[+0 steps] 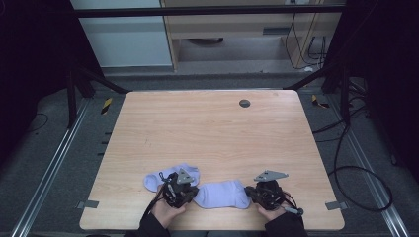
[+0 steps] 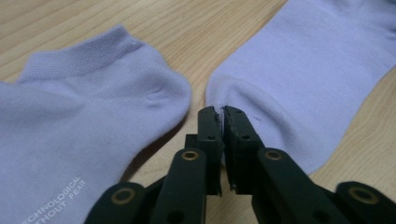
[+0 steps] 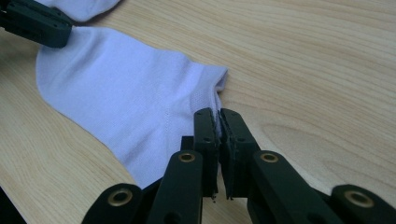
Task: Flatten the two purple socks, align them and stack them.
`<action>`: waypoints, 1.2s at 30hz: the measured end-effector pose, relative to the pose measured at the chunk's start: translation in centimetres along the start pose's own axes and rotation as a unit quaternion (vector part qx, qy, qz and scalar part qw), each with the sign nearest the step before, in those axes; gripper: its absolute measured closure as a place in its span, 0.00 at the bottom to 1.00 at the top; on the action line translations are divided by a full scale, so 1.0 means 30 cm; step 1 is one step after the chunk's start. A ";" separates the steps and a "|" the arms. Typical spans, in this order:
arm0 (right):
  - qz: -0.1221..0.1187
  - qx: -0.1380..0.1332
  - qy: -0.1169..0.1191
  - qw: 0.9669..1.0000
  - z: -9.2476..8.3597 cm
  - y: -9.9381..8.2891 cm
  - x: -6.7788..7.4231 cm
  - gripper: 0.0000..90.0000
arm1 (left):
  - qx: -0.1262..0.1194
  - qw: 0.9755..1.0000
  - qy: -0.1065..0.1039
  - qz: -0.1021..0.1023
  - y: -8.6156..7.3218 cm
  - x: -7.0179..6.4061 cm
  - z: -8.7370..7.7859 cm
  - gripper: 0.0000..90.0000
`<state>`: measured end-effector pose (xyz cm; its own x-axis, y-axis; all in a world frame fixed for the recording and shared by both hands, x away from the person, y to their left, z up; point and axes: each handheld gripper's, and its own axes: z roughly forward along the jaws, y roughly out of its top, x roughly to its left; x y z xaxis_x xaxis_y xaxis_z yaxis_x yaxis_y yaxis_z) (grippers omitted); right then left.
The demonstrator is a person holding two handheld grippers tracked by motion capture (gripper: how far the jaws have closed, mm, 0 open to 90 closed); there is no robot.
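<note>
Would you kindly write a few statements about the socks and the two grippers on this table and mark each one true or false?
1. Two pale lilac socks lie on the wooden table. True: the near sock and the far sock.
2. The left gripper has its jaws nearly together at the toe end of the near sock. True.
3. The right gripper holds the far sock. False: its jaws pinch the near sock at the cuff end.
4. One sock lies flat on top of the other. False: they lie side by side, with bare wood between them.
5. Both grippers sit near the table's far edge. False: they are at the near edge, by the person's hands.
</note>
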<state>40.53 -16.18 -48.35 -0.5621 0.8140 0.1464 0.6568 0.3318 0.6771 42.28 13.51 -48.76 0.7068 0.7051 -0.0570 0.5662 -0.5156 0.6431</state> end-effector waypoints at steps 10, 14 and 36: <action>-0.002 -0.037 -0.023 0.999 -0.022 0.008 -0.017 0.76 | -0.054 0.998 0.020 -0.026 0.016 0.036 -0.077 0.66; 0.005 -0.055 -0.026 0.998 -0.030 0.029 -0.019 0.71 | -0.070 0.996 0.025 -0.044 0.022 0.074 -0.109 0.61; 0.001 -0.087 -0.001 0.996 0.094 0.257 0.108 0.63 | -0.083 0.982 0.112 -0.127 -0.121 0.358 -0.251 0.54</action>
<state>45.19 -9.65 -44.69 -0.5589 0.8162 0.1468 0.5618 0.2424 0.7910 44.62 26.63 -45.95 0.4309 0.8993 -0.0746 0.6215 -0.2358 0.7471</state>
